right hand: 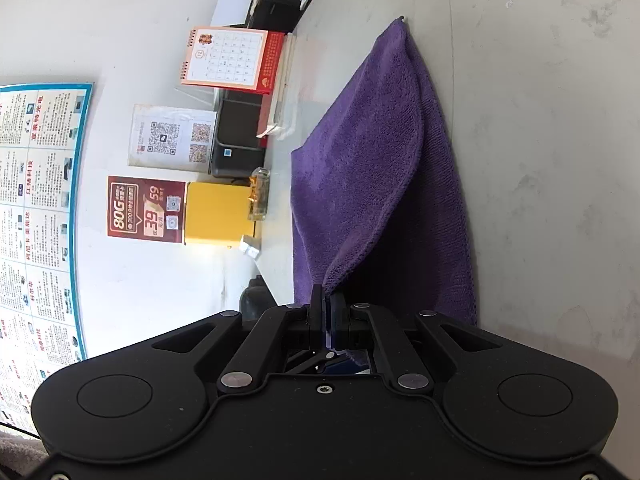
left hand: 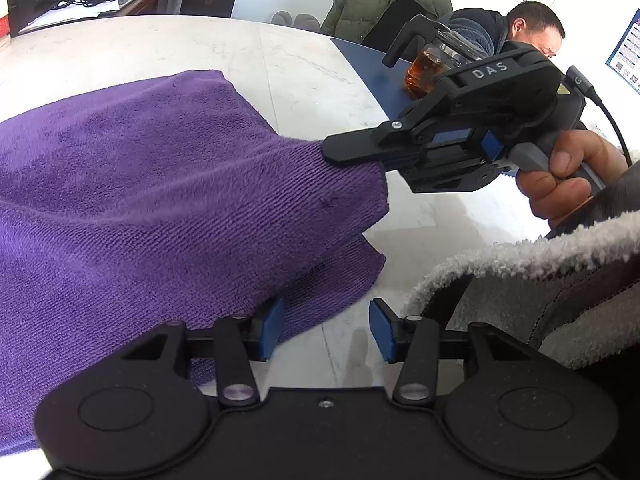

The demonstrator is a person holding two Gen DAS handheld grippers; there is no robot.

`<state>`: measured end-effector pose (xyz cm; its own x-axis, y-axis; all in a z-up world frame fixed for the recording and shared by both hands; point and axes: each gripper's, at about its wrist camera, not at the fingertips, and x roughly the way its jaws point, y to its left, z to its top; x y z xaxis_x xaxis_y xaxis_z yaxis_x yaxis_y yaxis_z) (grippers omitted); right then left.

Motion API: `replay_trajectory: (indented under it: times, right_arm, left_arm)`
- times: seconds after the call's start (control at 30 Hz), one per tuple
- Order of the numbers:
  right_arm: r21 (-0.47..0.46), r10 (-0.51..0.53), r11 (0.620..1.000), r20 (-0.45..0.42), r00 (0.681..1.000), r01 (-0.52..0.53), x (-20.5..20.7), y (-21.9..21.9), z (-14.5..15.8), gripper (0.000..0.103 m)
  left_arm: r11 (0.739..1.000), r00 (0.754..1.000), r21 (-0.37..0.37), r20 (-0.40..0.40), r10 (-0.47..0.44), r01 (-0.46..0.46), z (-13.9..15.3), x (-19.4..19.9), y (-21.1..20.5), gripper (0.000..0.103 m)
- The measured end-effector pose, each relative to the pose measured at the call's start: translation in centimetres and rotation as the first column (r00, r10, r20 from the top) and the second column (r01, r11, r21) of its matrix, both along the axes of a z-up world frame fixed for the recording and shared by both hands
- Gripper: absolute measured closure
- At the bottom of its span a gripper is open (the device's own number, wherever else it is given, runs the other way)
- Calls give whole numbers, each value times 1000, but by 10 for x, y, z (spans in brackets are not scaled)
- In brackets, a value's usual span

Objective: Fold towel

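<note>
So the purple towel (left hand: 140, 184) is spread over the left part of the pale stone table (left hand: 304, 76), already doubled over, with one layer lying flat and another draped on top of it. Its far corner sits toward the table's back edge, and in the right wrist view the towel (right hand: 360, 184) runs in a long strip away from the camera with the upper layer curling up off the lower one.

The left gripper (left hand: 326, 330) is down at the near edge of the table with its jaws spread. The blue pads (left hand: 273, 330) sit on either side of a gap, the left one right up against the towel's lower hem, but nothing is pinched between them, just bare tabletop showing through.

Moving right, the right gripper (left hand: 348, 154) comes in from the right side with its jaws pressed together on the towel's near right corner, lifting that corner clear of the table so the cloth pulls into a little tent. From its own camera the right gripper (right hand: 326, 312) has the fabric squeezed in the slit between the fingers, and the towel fans out from there.

A hand (left hand: 564, 184) wraps the grey handle of that gripper, with a fuzzy grey sleeve (left hand: 532, 280) below it.

Behind it, toward the table's far right corner, there's a blue mat (left hand: 372, 68) with a glass teapot (left hand: 424, 70) of amber liquid on it.
</note>
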<state>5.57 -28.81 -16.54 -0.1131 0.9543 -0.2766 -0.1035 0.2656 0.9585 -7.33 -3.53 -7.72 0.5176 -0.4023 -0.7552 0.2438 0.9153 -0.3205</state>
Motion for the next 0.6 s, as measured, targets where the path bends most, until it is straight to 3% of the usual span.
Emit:
replay_trajectory:
  times: [0.23,0.6]
  right_arm:
    - [-12,-15,1000,-19,1000,15,0,-7,-3,101]
    - [-120,0,993,-18,1000,-2,-3,-8,-23,101]
  left_arm:
    - [1000,1000,-4,-1,12,-12,2,-1,4,59]
    - [1000,1000,6,-4,4,-4,4,-2,7,59]
